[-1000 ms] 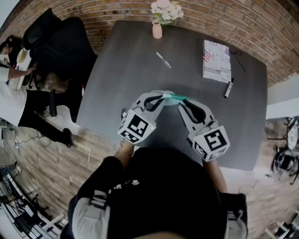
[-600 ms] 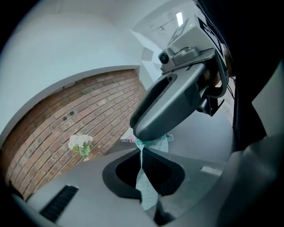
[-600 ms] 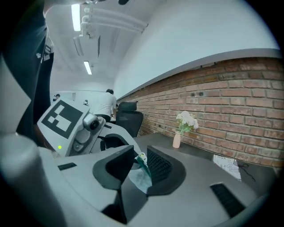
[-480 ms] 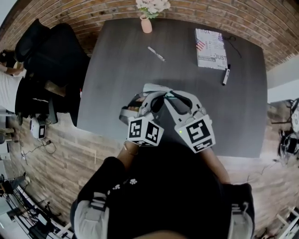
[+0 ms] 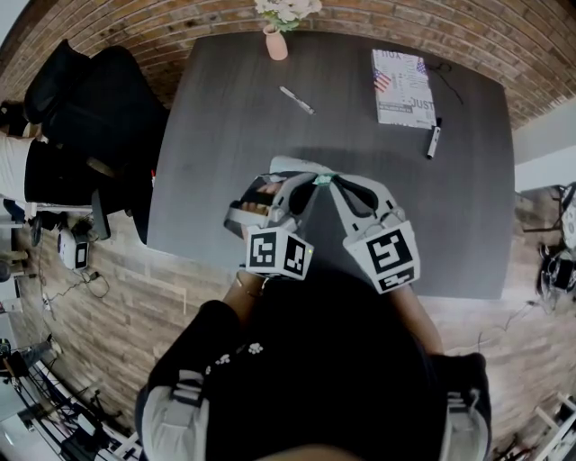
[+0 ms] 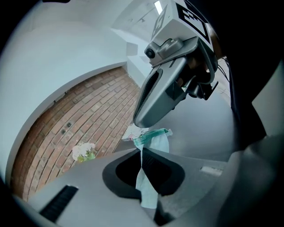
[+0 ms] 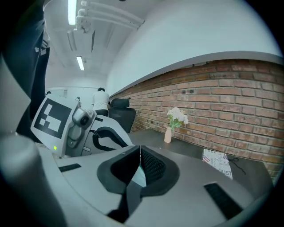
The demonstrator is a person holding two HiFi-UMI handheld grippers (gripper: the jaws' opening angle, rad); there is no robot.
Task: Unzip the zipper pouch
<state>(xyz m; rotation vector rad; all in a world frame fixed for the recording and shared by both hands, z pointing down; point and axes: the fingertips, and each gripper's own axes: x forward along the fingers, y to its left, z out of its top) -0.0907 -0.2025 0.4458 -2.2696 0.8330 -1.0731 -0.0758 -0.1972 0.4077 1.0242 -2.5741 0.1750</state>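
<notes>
Pinching left gripper (image 6: 142,154): its jaws are closed flat on the pale fabric of the zipper pouch (image 6: 159,144), which is held up in front of the person's chest.
Right gripper (image 7: 140,162): its jaws are drawn together as well, and a pale teal sliver of the pouch is seen nipped between them. Its tip is placed at the darker teal zipper band (image 6: 151,134) along the pouch's top edge.
Pouch position: it is slung between the two gripper tips over the near part of the dark table (image 5: 450,225), and is judged to be lifted clear of it.
Progress: both holds are judged to be set. No open mouth is seen in the pouch, and the band looks closed where it shows. Whether the slider itself is caught cannot be told. The pull along the band is left to be done.
Mid table: a pen (image 5: 296,100), a marker (image 5: 433,142) and a printed booklet (image 5: 402,87) are laid well apart from the pouch.
Far edge: a pink vase (image 5: 276,42) of flowers is set before the brick wall (image 5: 432,27).
</notes>
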